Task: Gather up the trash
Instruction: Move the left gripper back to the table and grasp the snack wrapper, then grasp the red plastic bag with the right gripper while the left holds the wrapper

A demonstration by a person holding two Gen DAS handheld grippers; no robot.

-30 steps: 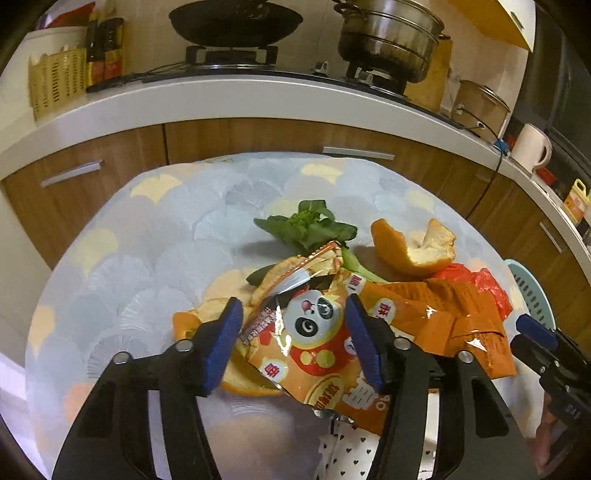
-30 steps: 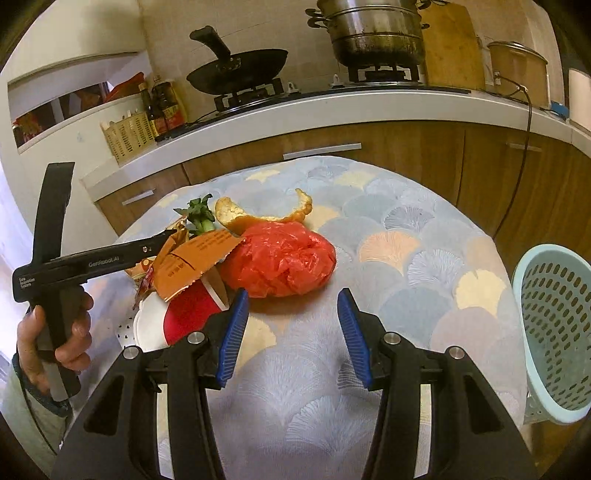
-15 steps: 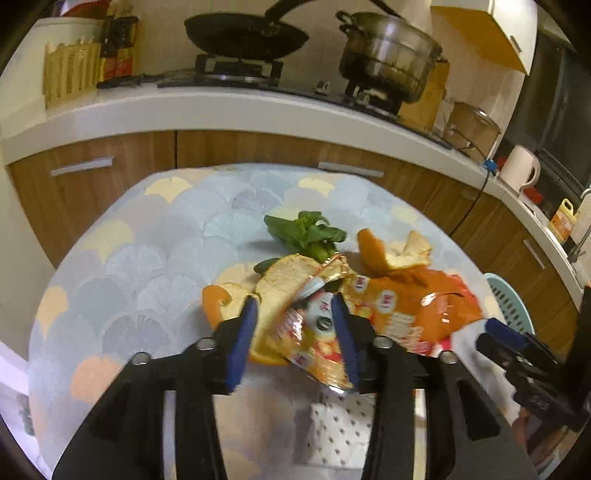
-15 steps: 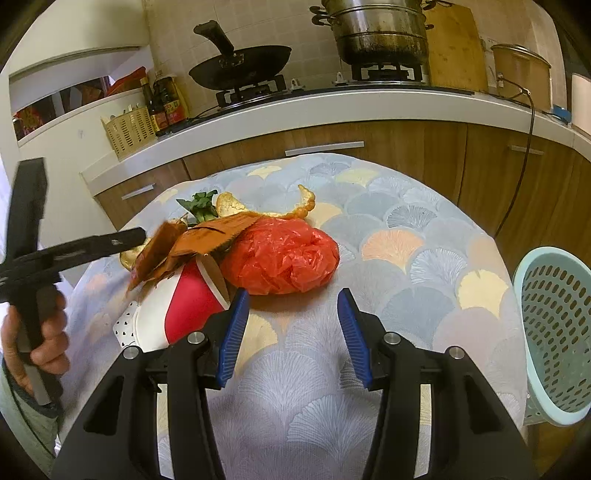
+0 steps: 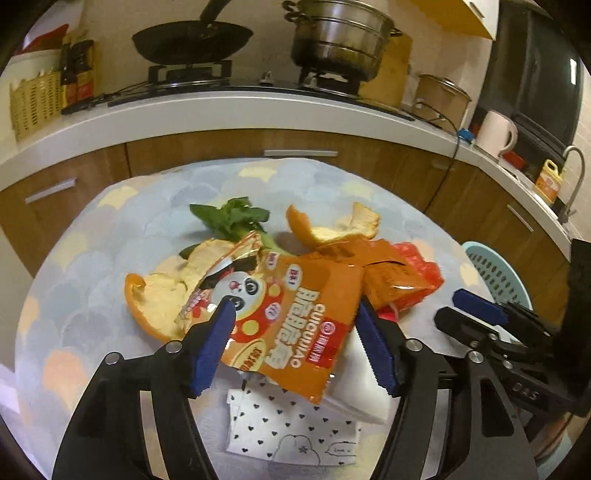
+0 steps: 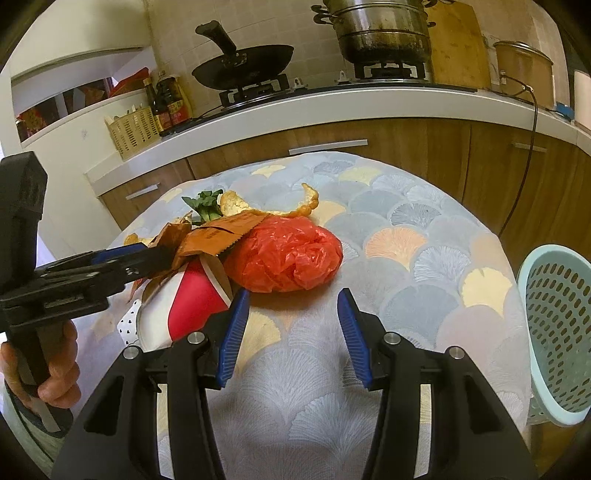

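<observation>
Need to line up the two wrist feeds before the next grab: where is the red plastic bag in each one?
Left wrist: red plastic bag sits right of centre, mostly hidden behind the orange snack wrappers.
Right wrist: it lies dead centre, fully exposed, just beyond the right tongs.
Shared landmark: the pale blue perforated basket at the table's right edge.

A home kitchen: a wok [image 5: 192,38] and steamer pot [image 5: 338,35] sit on a gas stove [image 6: 325,79] set in a white counter [image 5: 236,110] over wooden cabinets [image 6: 388,147], with a kettle [image 5: 495,133] nearby.
</observation>
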